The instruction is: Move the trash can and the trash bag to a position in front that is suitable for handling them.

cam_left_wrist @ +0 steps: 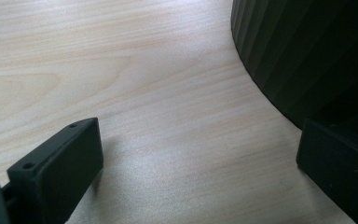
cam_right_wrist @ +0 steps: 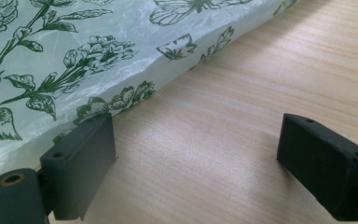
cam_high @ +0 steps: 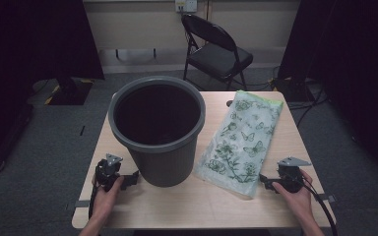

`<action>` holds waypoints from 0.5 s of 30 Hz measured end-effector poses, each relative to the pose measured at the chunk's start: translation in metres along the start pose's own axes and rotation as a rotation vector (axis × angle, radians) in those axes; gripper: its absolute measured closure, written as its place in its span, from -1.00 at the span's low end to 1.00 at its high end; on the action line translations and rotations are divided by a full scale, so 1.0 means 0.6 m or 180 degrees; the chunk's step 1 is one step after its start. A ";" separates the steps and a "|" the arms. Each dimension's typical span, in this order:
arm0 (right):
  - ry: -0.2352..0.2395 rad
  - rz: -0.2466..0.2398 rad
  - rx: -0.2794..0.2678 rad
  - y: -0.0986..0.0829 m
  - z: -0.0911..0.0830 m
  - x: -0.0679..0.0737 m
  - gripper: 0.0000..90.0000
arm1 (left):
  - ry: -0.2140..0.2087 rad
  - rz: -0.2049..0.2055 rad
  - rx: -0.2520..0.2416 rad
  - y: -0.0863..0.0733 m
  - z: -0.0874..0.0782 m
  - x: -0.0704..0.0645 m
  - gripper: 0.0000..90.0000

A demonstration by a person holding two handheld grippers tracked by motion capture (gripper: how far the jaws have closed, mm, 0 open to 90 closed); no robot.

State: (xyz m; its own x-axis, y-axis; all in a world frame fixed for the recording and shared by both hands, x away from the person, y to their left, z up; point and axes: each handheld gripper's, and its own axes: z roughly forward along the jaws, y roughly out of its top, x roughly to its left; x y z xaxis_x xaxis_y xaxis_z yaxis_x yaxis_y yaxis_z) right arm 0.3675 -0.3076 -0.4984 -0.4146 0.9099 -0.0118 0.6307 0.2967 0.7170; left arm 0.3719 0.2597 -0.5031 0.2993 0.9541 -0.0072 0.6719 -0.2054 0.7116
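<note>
A large dark grey plastic bucket [cam_high: 156, 130] stands upright on the wooden table [cam_high: 187, 201], left of centre; its ribbed wall [cam_left_wrist: 307, 51] shows close in the left gripper view. A flat white plastic bag with green flowers and butterflies [cam_high: 243, 140] lies to its right, its edge [cam_right_wrist: 74, 60] near the right gripper. My left gripper [cam_high: 132, 179] rests on the table just left of the bucket's base, open with nothing between its jaws [cam_left_wrist: 196, 172]. My right gripper [cam_high: 265, 181] sits at the bag's near right corner, open over bare wood [cam_right_wrist: 196, 168].
A black folding chair [cam_high: 216, 49] stands beyond the table's far edge. Cables [cam_high: 305, 98] trail on the grey floor at the back right. Dark curtains hang on both sides. Bare wood runs along the table's front edge.
</note>
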 end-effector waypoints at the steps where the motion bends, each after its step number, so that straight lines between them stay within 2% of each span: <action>1: 0.0018 -0.0019 -0.0005 0.000 0.000 -0.001 -0.77 | 0.0001 -0.0001 0.0002 0.000 0.000 0.000 -1.00; 3: 0.0034 -0.0025 -0.0004 0.000 0.001 -0.002 -0.77 | -0.0002 0.0000 0.0000 0.000 0.000 0.000 -1.00; 4: 0.0066 -0.0042 0.0024 0.003 0.000 -0.003 -0.69 | -0.0002 0.0005 0.0002 0.000 0.000 0.000 -1.00; 5: 0.0066 -0.0042 0.0024 0.003 0.000 -0.003 -0.69 | -0.0002 0.0005 0.0002 0.000 0.000 0.000 -1.00; 6: 0.0103 -0.0083 0.0024 0.006 -0.003 -0.001 -0.39 | -0.0005 0.0010 0.0000 0.000 0.000 0.001 -1.00; 7: 0.0103 -0.0083 0.0024 0.006 -0.003 -0.001 -0.39 | -0.0005 0.0010 0.0002 0.000 0.000 0.001 -1.00; 8: 0.0094 -0.0090 0.0004 0.008 -0.006 0.000 -0.27 | -0.0006 0.0009 0.0000 0.000 0.000 0.001 -1.00; 9: 0.0037 -0.0125 -0.0017 0.010 -0.008 0.002 -0.23 | -0.0002 0.0011 0.0001 0.000 0.000 0.000 -1.00; 11: 0.0033 -0.0105 -0.0124 0.025 -0.025 0.002 -0.05 | -0.0003 0.0009 0.0001 0.000 0.000 0.000 -1.00; 14: 0.0058 -0.0049 -0.0230 0.036 -0.036 0.001 0.04 | -0.0003 0.0002 -0.0003 0.000 0.000 0.000 -1.00; 15: 0.0116 -0.0048 -0.0312 0.052 -0.045 0.009 0.06 | -0.0006 0.0003 -0.0001 0.000 0.000 0.000 -1.00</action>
State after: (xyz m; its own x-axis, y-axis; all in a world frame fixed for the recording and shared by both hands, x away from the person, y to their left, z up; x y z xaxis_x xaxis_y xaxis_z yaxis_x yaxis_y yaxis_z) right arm 0.3675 -0.3008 -0.4572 -0.4485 0.8938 0.0009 0.5577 0.2790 0.7817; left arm 0.3718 0.2598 -0.5031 0.3011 0.9536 -0.0078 0.6713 -0.2062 0.7119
